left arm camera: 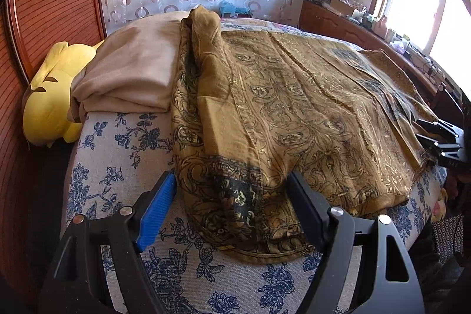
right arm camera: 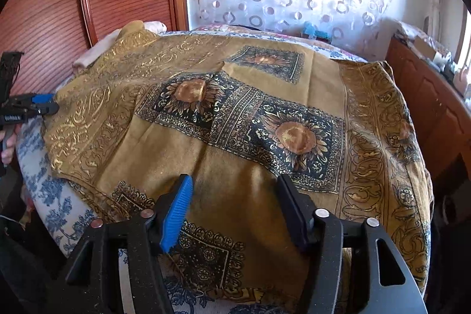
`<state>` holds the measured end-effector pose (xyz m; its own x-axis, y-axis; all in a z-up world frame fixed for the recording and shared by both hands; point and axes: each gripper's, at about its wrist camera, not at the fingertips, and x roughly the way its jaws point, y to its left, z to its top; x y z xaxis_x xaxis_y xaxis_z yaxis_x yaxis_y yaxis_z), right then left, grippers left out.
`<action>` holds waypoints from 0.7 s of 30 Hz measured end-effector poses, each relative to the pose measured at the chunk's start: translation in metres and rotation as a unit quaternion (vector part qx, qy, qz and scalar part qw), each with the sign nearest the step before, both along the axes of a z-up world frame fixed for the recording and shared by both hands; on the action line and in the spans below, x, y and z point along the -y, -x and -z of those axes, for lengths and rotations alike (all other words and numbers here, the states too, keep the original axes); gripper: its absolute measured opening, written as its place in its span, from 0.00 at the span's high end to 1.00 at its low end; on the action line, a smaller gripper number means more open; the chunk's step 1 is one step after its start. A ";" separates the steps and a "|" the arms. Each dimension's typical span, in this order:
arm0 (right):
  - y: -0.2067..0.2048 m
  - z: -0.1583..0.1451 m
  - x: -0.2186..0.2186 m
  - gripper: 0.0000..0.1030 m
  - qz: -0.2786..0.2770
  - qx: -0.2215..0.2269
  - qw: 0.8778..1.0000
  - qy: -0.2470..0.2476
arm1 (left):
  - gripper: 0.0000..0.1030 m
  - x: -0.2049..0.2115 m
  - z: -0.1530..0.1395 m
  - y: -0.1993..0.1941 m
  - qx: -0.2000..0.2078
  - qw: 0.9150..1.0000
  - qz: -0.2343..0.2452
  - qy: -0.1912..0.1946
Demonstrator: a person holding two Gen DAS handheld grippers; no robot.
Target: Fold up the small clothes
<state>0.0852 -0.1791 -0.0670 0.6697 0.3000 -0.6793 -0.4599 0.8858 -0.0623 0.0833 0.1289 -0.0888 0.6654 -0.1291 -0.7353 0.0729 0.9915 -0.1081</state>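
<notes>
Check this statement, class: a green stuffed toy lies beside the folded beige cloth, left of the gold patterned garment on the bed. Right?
Not quite. The stuffed toy is yellow, not green, as the left wrist view shows. It does lie beside the folded beige cloth, left of the gold patterned garment.

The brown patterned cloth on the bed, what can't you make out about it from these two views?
- Left wrist view: the brown patterned cloth has its far right corner cut off behind the right gripper.
- Right wrist view: the cloth's near edge is hidden under that gripper's fingers.
- Both views: its underside and any folded layers.
</notes>
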 end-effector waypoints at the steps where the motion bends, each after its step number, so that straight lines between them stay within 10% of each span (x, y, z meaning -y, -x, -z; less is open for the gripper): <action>1: -0.001 0.001 -0.001 0.33 0.006 0.002 1.000 0.001 | 0.24 0.000 0.000 0.000 0.001 1.000 0.001 0.003; 11: -0.001 0.003 0.005 0.23 0.018 0.000 1.000 -0.012 | 0.50 -0.001 -0.001 0.003 0.006 1.000 0.000 0.019; 16: 0.006 0.004 0.009 0.22 0.020 0.008 1.000 -0.016 | 0.91 -0.001 -0.004 0.003 0.013 0.999 0.001 0.032; 21: 0.008 0.005 0.011 0.22 0.019 0.009 1.000 -0.016 | 0.92 0.011 -0.030 0.009 0.048 0.998 0.016 0.043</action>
